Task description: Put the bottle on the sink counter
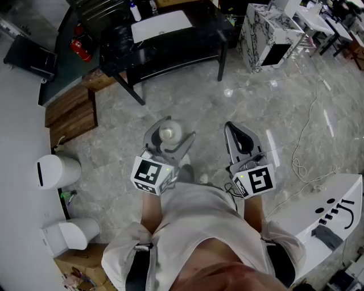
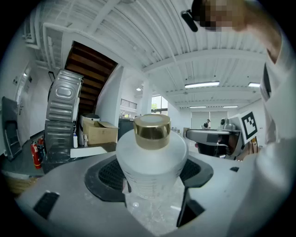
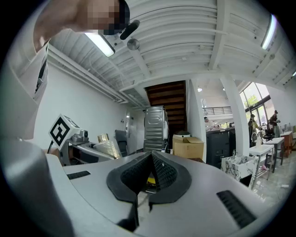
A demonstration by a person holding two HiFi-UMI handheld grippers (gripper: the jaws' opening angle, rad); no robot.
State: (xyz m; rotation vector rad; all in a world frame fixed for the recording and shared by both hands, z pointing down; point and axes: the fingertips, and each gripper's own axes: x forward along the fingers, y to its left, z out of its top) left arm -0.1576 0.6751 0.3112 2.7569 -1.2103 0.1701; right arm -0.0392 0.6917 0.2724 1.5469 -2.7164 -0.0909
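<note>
the bottle (image 2: 151,157) is sitting between the jaws of the left gripper (image 1: 173,132), pressed from both sides, up above the floor (image 1: 267,102). the right gripper (image 1: 238,135) is hanging just beside it on the right, apart from it. ahead of both, a table (image 1: 170,54) is standing with a basin (image 1: 161,25) lying on top and small bottles (image 1: 135,11) just behind the basin. a fire extinguisher (image 1: 80,49) is standing left of the table, with steps (image 1: 71,111) lying nearer. a box (image 1: 267,34) is standing right of the table. two bins (image 1: 57,170) are sitting at the left, one behind the other. a desk (image 1: 341,193) is standing at the right, and a cable (image 1: 310,131) is trailing over the floor beyond it.
</note>
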